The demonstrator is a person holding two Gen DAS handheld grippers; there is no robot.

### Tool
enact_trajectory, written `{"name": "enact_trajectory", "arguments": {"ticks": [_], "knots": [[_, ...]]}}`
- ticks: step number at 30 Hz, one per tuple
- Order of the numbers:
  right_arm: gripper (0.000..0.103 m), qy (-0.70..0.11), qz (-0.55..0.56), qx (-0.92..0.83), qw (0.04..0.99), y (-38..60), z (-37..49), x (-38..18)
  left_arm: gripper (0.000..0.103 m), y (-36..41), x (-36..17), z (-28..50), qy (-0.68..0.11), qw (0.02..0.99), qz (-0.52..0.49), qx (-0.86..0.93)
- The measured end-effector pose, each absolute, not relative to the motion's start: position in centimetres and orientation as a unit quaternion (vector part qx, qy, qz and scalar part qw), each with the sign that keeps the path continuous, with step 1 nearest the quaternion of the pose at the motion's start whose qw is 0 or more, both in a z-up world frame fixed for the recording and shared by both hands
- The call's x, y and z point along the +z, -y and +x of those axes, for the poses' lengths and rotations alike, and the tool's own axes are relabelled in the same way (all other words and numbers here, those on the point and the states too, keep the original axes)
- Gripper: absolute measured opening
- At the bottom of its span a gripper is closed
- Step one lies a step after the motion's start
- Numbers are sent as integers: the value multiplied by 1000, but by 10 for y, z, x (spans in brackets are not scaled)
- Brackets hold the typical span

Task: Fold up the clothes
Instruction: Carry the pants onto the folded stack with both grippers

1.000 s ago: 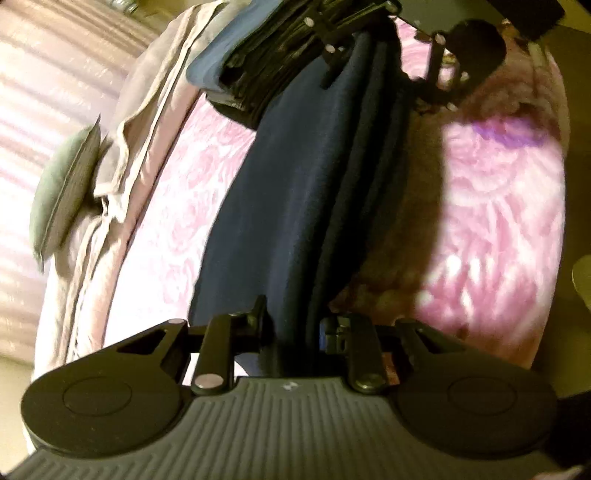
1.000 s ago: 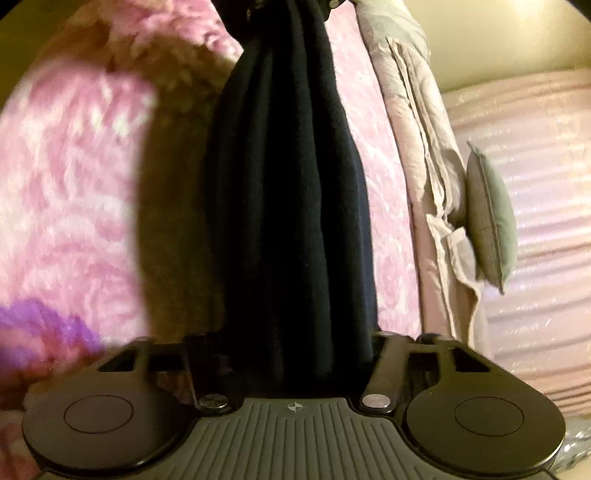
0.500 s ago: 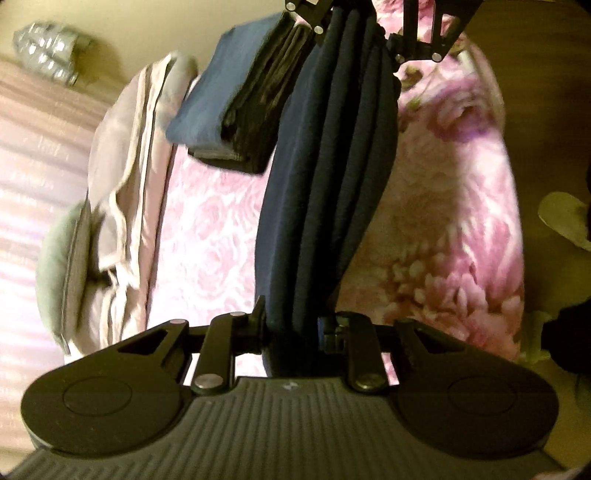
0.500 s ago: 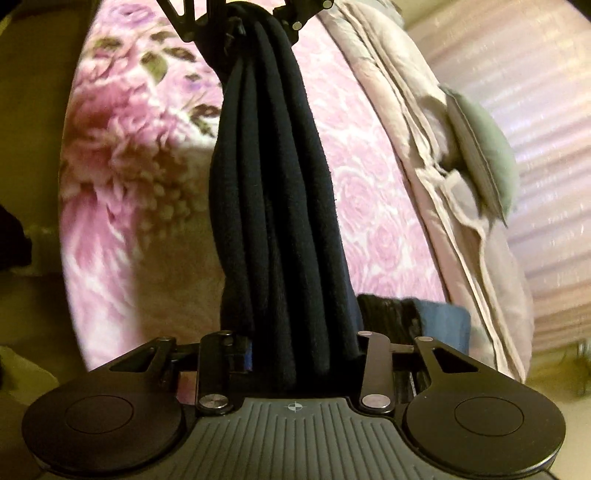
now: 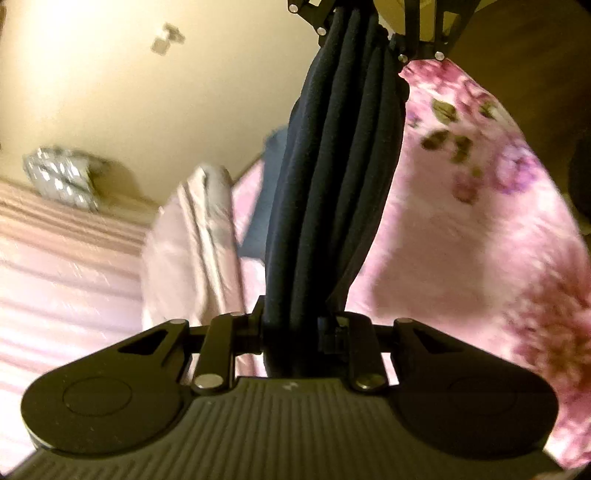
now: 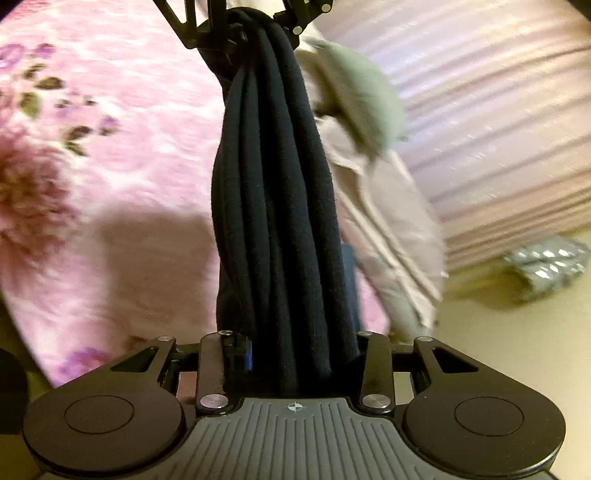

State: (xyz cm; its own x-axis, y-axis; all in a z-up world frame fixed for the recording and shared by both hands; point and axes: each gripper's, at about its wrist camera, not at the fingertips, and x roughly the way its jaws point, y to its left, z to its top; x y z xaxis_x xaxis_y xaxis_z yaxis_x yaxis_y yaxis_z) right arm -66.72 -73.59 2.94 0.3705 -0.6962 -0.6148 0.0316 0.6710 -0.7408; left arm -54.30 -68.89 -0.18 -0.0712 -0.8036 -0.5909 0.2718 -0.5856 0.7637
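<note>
Navy-blue knit garment point(image 5: 332, 192), bunched into long rope-like folds, hangs stretched in the air between the two grippers, well clear of the pink floral bedspread point(image 5: 480, 229) below it. Left gripper point(image 5: 291, 325) is clamped on one end of the cloth, its jaws narrow with the fabric packed between them; at the top of the left view the right gripper point(image 5: 373, 33) bites the far end. In the right view the right gripper point(image 6: 295, 343) is likewise clenched on the bundle, its jaws having just closed further on the thick wad of cloth, and the left gripper point(image 6: 243, 29) shows at the top, holding the other end.

Compared with a second ago, the garment has come up off the bed: then it ran close along the bedspread beside a stack of folded clothes, now more wall and floor show behind it and the stack is mostly hidden. My judgement is that the piece is being lifted taut to shake it out or carry it before laying it flat. Beyond lie a crumpled pale-pink quilt point(image 6: 388, 206) and a grey-green cushion point(image 6: 362, 99)
</note>
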Motion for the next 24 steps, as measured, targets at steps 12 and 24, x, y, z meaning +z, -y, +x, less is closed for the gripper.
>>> {"name": "enact_trajectory", "arguments": {"ticks": [12,24], "knots": [[37,-495,-364,-272,741,932,-715,35,22,889,-2,-604,270,415,554,-669],[37,-510,-356,-217,752,1044,-725,-98,22,994,-146,-617,203,374,626,-653]]}}
